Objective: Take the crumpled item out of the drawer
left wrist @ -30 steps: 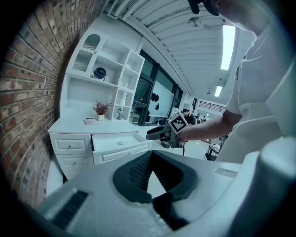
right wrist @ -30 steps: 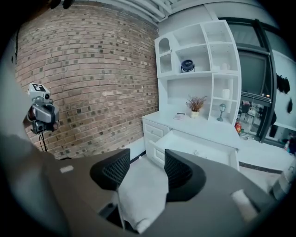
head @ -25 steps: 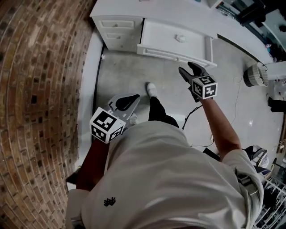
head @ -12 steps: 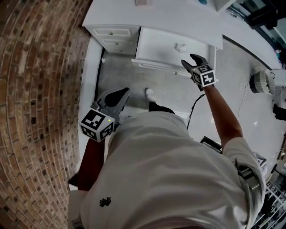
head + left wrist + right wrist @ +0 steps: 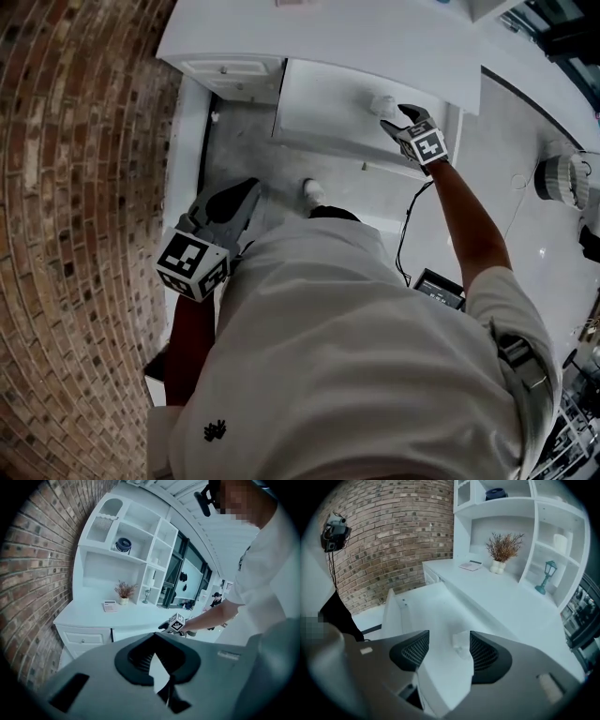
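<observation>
The white drawer [image 5: 328,94] stands pulled out of the desk. A small white crumpled item [image 5: 382,101] lies at its right end. My right gripper [image 5: 400,116] reaches down into the drawer right at the item. In the right gripper view the crumpled item [image 5: 459,641] sits between the jaws, close to the right pad [image 5: 485,654], with no squeeze showing. Those jaws have just been opening and my right gripper [image 5: 444,648] is open. My left gripper [image 5: 246,189] hangs over the floor short of the drawer, its tips together and holding nothing; in its own view my left gripper [image 5: 155,641] points toward the desk.
Small closed drawers [image 5: 230,67] sit left of the open one, beside a brick wall [image 5: 84,187]. On the desk top stand a dried plant [image 5: 502,550], a calculator [image 5: 469,565] and a lantern [image 5: 543,576]. A cable [image 5: 408,225] and the person's shoe [image 5: 314,192] are on the floor.
My right gripper has gone forward and down into the drawer, onto the crumpled item. My left gripper has drifted left and nearer the desk. The desk sits closer in view.
</observation>
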Demonstrator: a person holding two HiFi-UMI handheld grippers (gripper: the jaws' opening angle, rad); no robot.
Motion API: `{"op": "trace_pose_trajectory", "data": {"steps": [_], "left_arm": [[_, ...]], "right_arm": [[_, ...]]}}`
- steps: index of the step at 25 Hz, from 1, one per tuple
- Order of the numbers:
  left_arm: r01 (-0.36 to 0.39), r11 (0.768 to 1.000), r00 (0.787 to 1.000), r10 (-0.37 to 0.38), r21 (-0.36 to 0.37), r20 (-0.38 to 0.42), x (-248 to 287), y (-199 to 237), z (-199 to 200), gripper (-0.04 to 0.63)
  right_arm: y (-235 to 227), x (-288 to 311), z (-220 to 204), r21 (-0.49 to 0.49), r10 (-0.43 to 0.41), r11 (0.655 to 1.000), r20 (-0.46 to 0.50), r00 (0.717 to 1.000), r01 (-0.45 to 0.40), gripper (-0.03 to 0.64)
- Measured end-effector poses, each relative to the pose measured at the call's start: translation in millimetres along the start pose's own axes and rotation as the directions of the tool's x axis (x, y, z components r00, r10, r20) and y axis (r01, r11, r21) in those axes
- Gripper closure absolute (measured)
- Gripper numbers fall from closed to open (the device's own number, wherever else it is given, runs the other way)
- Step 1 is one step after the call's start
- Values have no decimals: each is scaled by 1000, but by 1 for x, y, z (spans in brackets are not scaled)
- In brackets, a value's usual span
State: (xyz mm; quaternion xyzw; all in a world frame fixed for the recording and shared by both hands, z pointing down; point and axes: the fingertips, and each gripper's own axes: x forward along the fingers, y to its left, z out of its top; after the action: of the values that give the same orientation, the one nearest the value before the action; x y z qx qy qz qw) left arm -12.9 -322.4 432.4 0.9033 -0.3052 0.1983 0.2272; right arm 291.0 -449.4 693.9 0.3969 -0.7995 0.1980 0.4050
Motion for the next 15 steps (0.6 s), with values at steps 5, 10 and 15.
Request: {"op": "trace_pose_trajectory", "data": {"steps": [5,10,15], "left_arm": [[-45,999,999,44,-28,-20,15,16,7,589],[-73,997,996,71,-38,-55,25,28,11,589],[-96,994,993,92,-47,-79,31,34,10,589]], "right_arm": [[-17,37,-18,-81,38,996,-79,996,-44,327],[-31,69,-32,-113,67,990,-141,988,-83,321],[-43,92,-44,-160,59,983,-180,982,-89,321]]}}
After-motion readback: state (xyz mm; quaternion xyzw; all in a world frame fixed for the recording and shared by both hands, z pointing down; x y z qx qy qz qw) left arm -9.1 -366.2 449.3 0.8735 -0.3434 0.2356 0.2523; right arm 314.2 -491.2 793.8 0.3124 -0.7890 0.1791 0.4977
